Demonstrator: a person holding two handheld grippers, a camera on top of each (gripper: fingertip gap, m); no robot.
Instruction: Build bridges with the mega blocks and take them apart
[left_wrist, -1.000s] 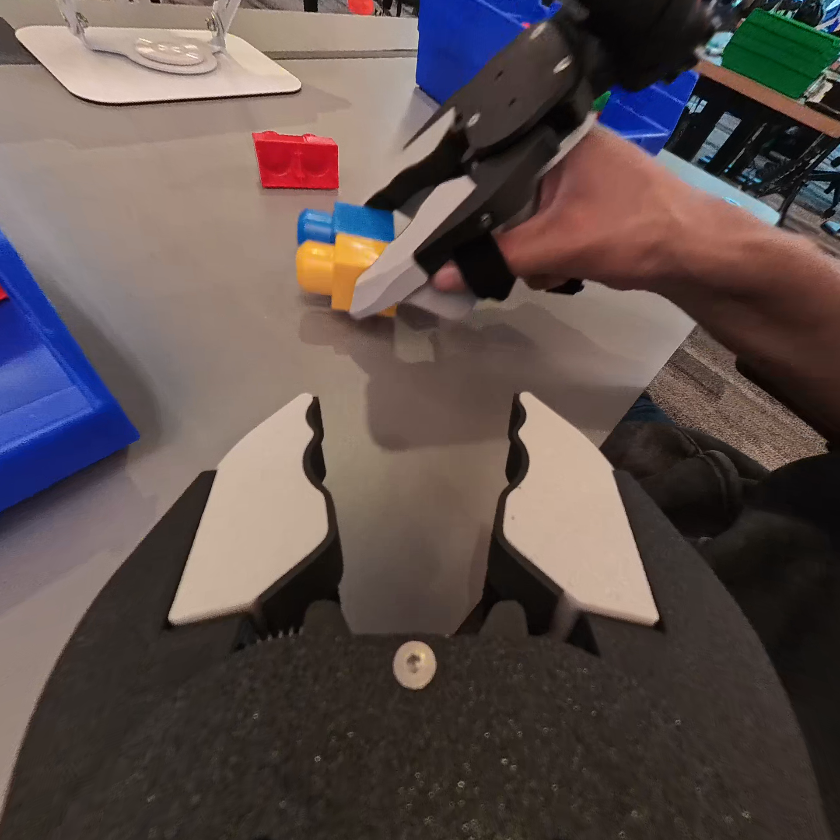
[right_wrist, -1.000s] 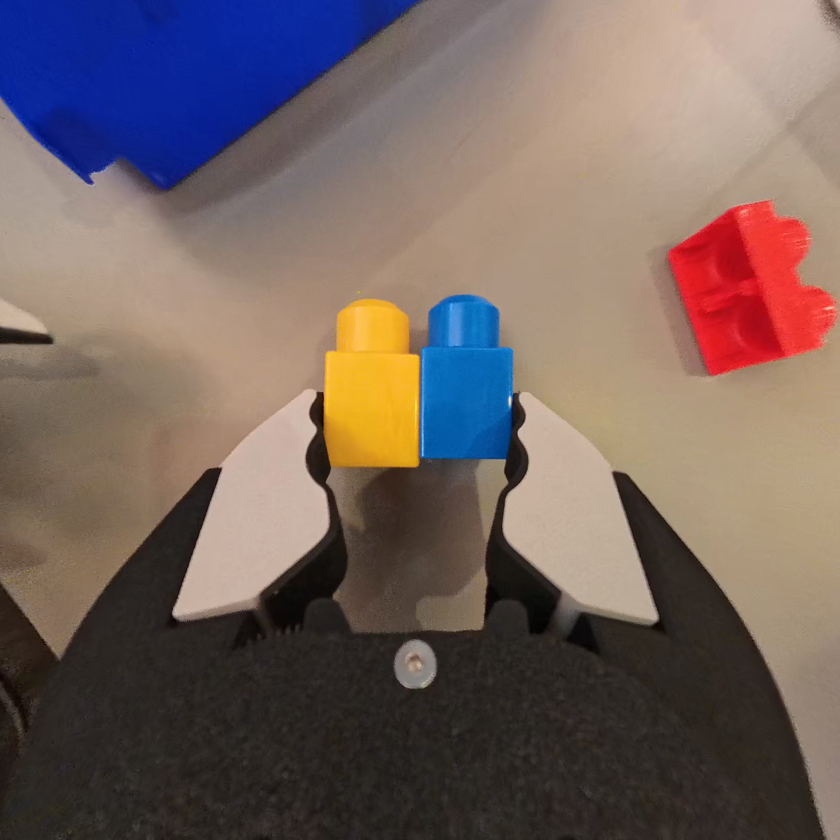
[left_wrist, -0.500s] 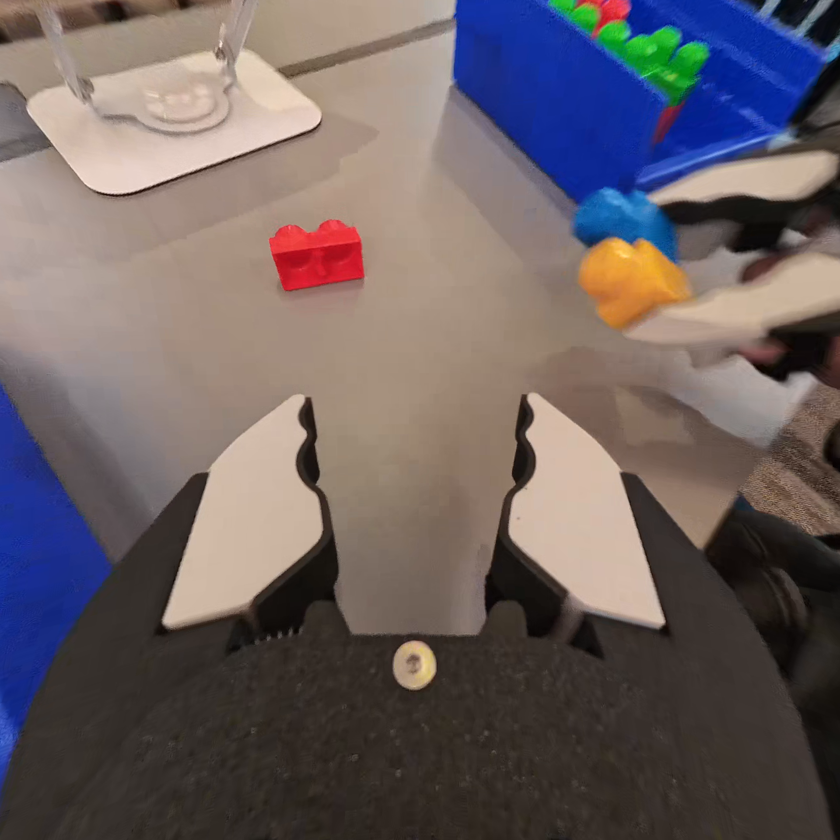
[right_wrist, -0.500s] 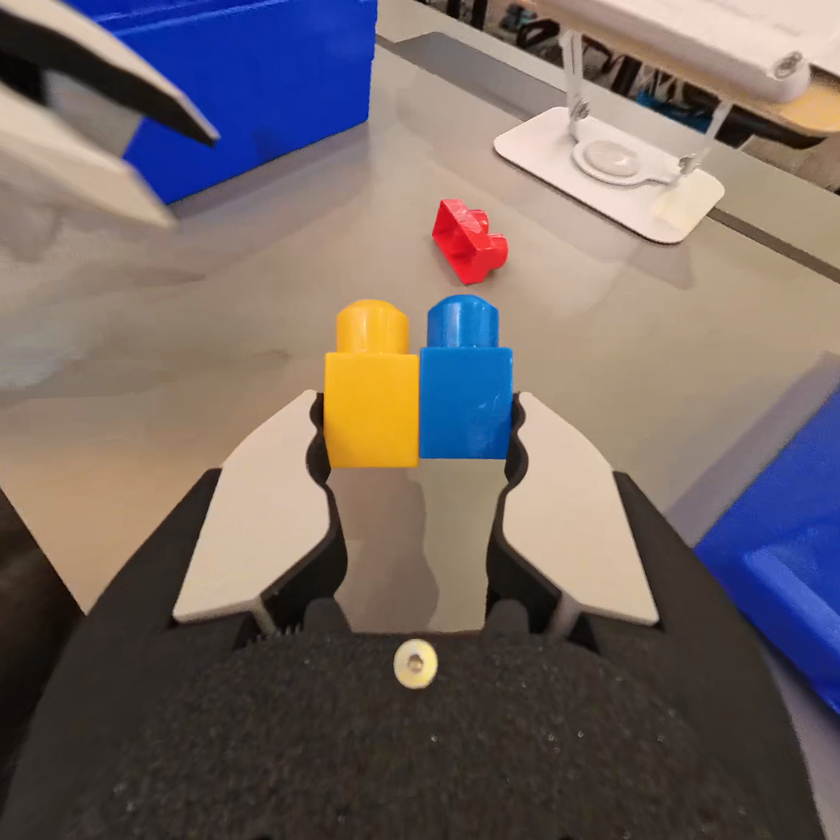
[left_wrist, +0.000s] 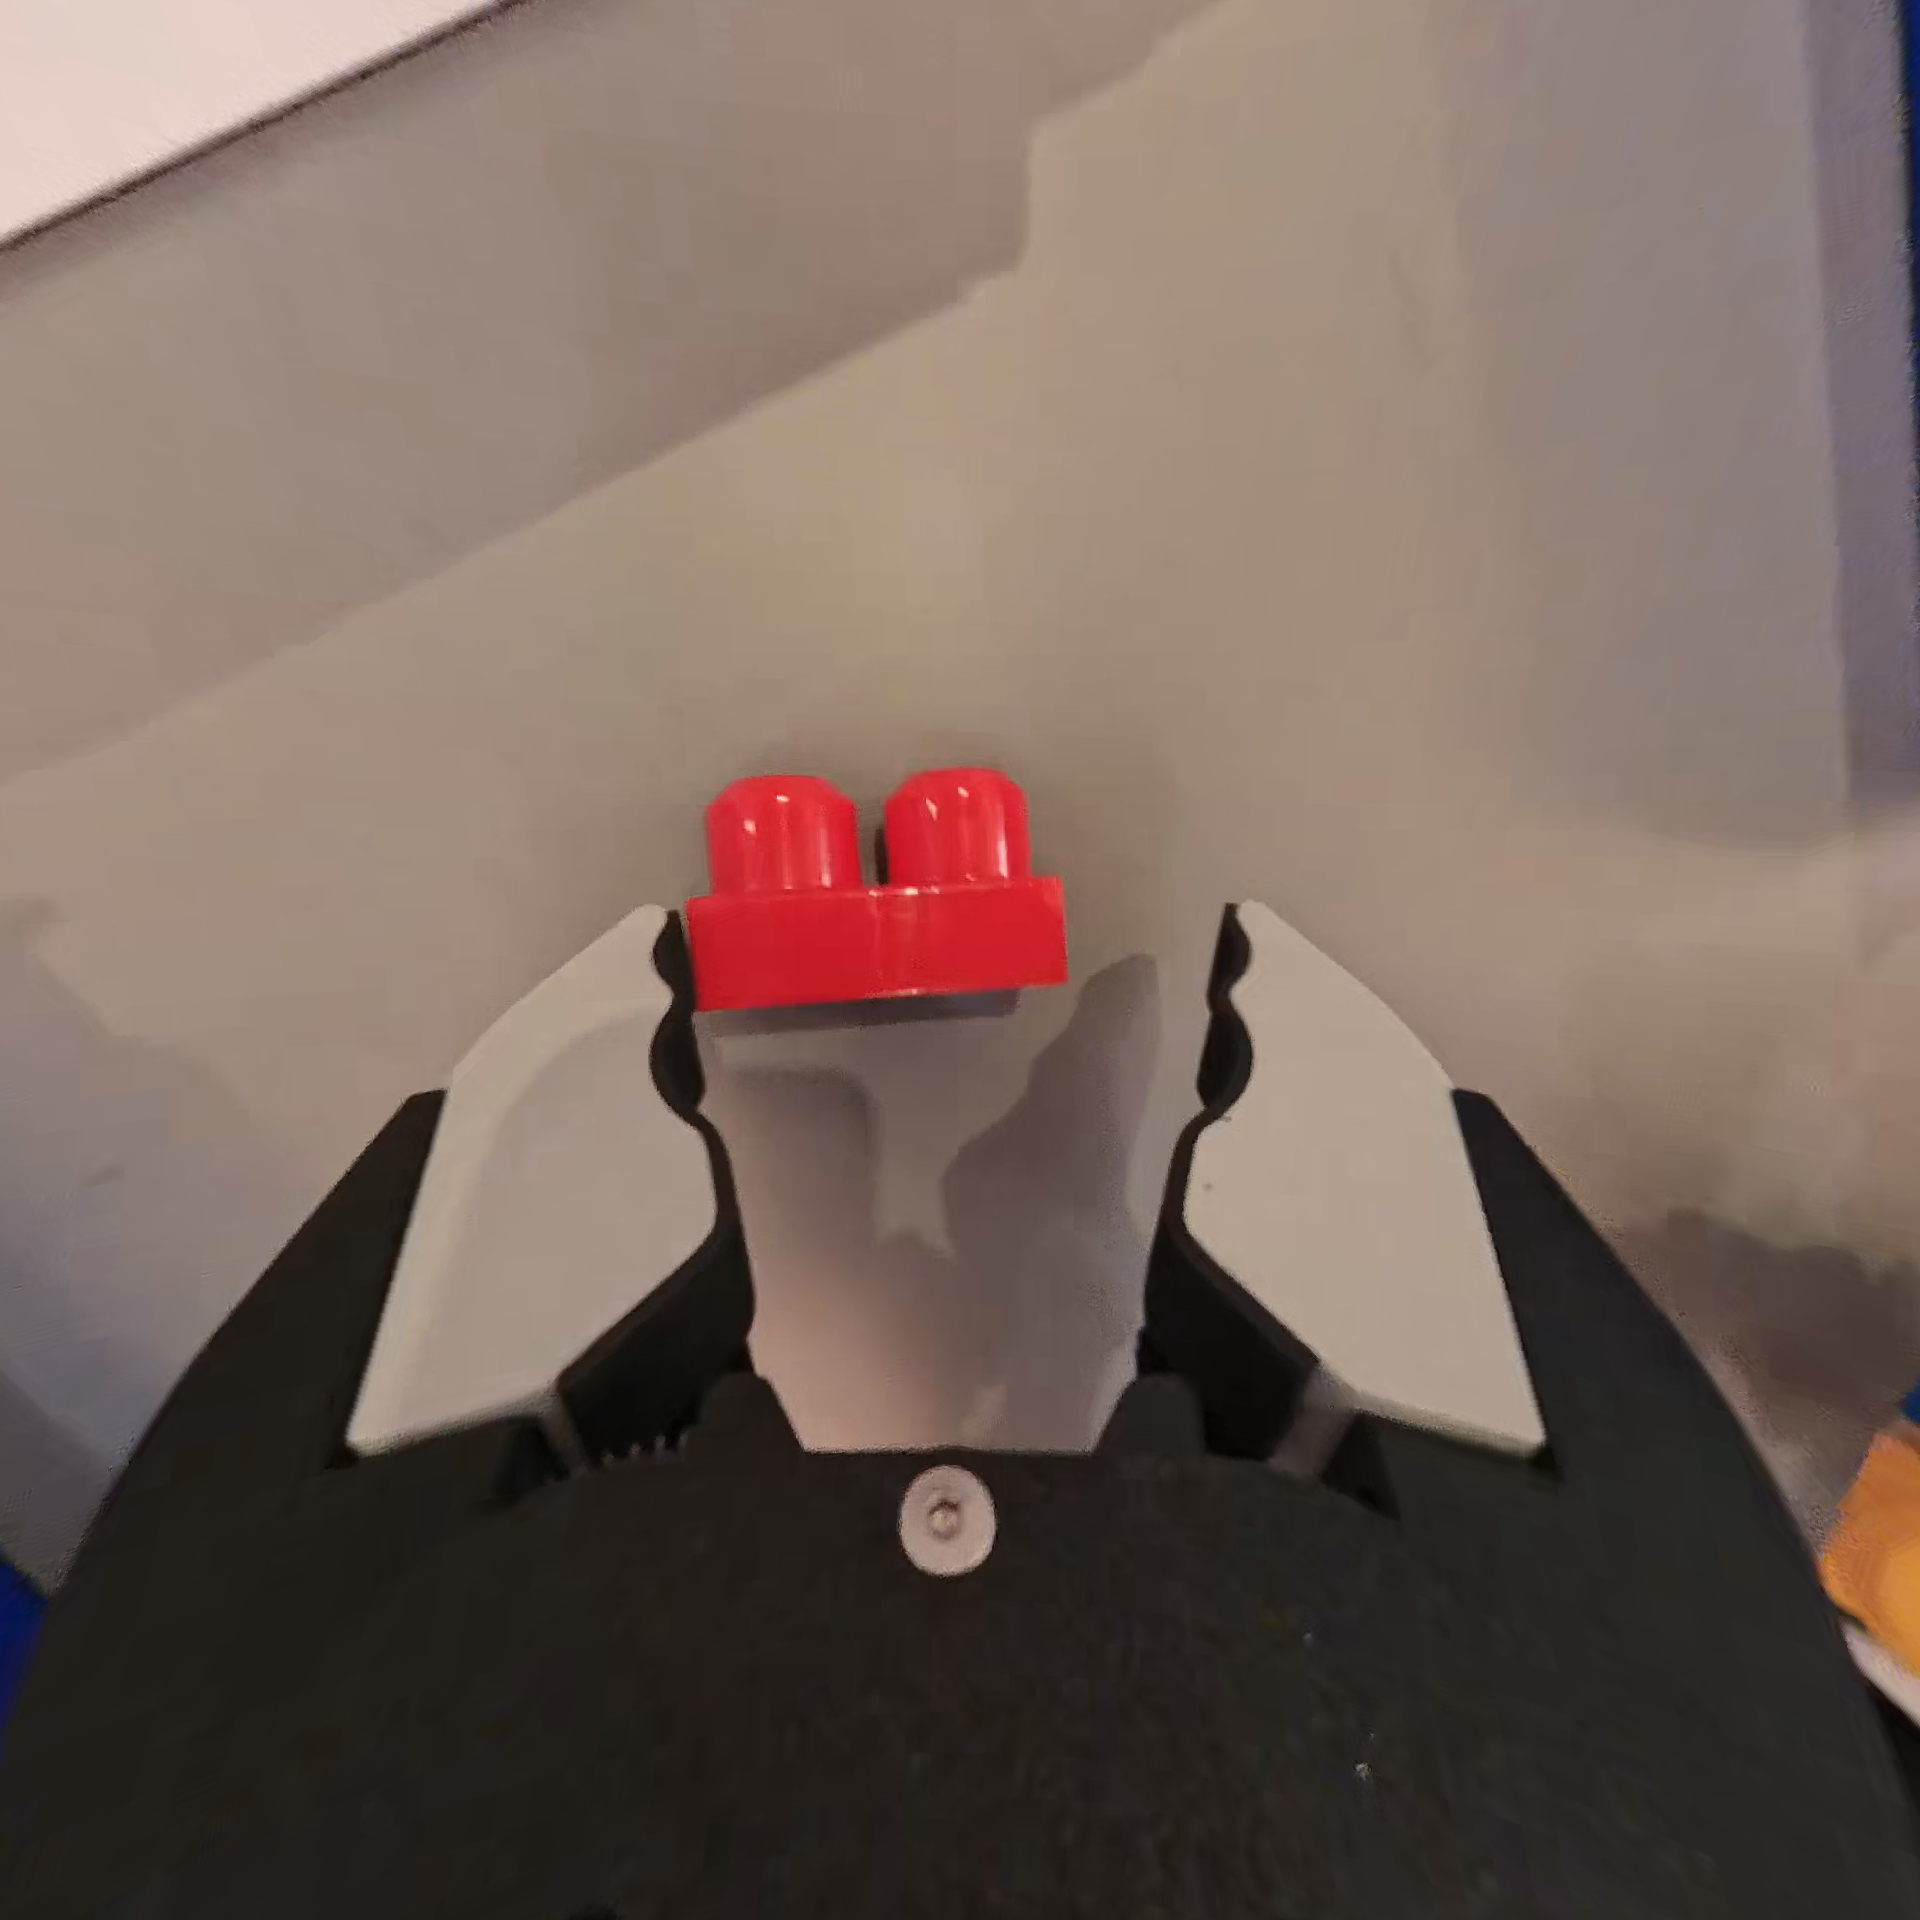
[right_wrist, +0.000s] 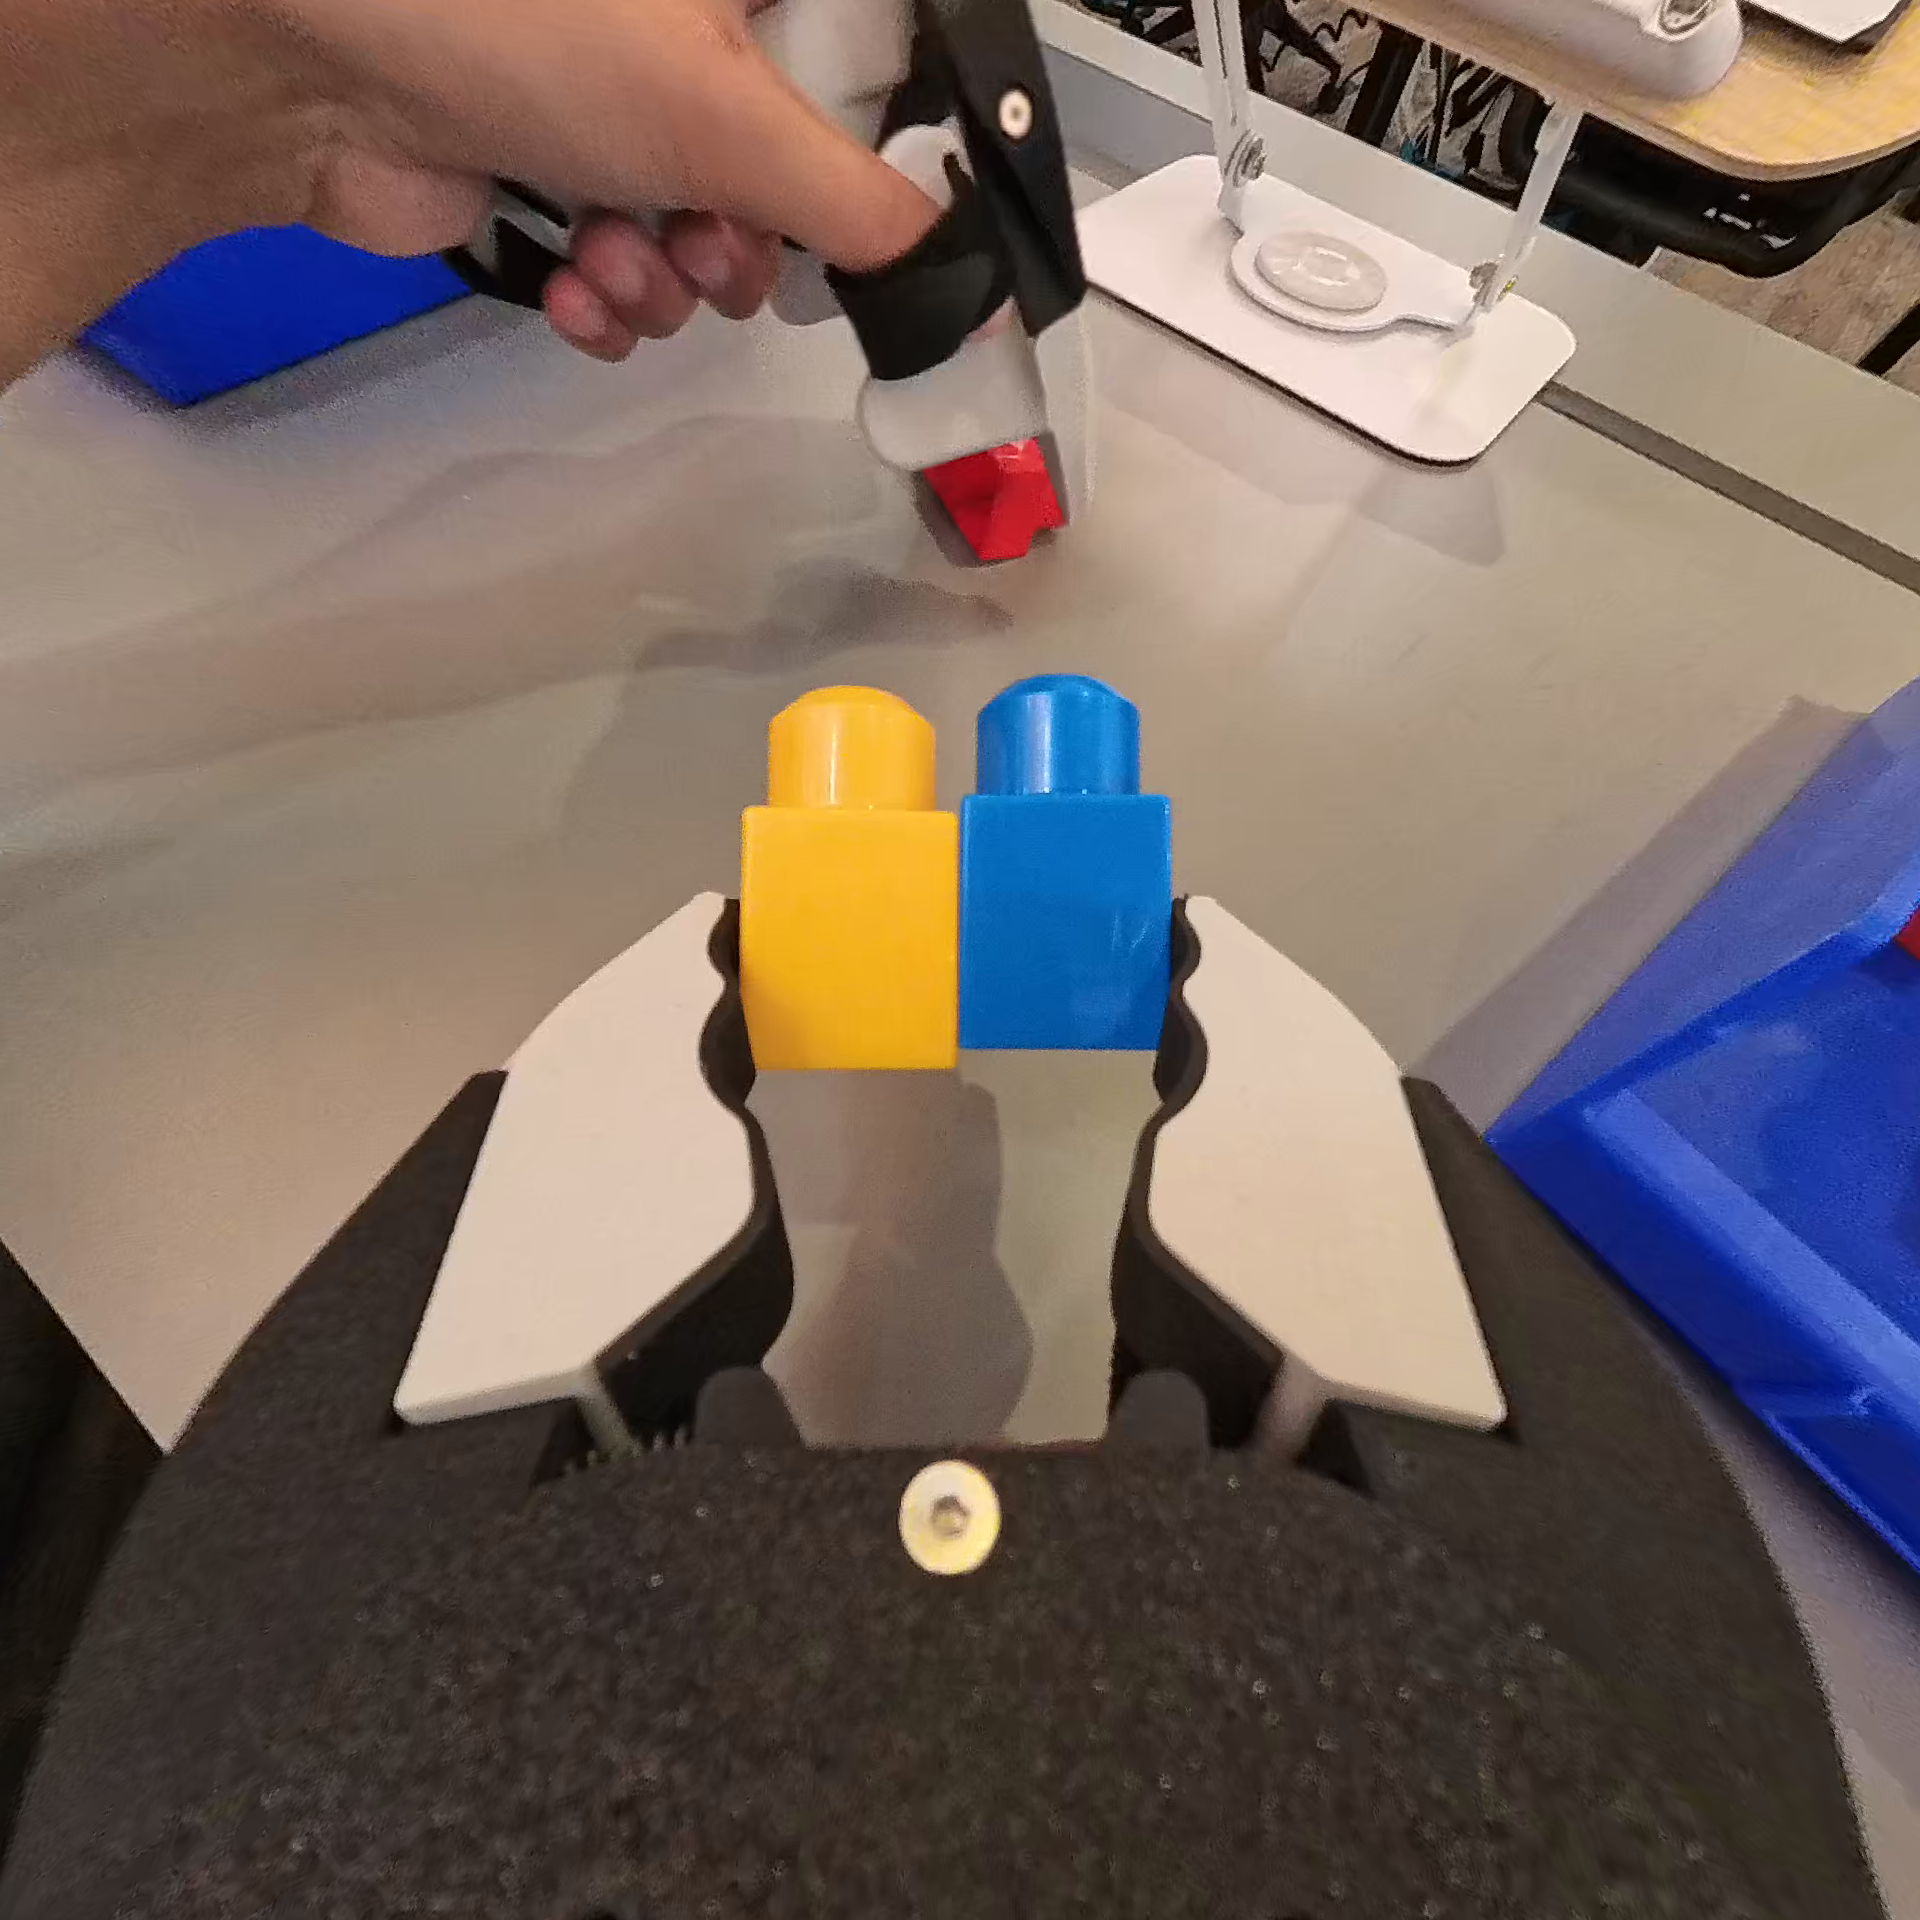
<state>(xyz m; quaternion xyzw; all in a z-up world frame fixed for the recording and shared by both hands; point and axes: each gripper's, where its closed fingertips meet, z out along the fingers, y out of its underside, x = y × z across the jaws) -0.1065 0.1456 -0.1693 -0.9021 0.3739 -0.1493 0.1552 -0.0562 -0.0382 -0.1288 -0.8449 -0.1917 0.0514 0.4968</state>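
The yellow block (right_wrist: 850, 935) and blue block (right_wrist: 1062, 920), lifted off the counter (right_wrist: 312, 727), are being clamped side by side in the right hand-held gripper (right_wrist: 956, 977). The left hand-held gripper (left_wrist: 951, 961), having swung in, is being held wide open around the red block (left_wrist: 878, 940) at 12 o'clock, which is touching only the left finger; a grasp is likely coming, for capping the bridge.

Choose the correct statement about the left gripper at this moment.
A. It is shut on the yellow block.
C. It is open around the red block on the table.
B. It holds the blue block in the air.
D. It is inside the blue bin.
C: the left gripper stands open, and the red block lies between its fingers on the table, touching only one finger.
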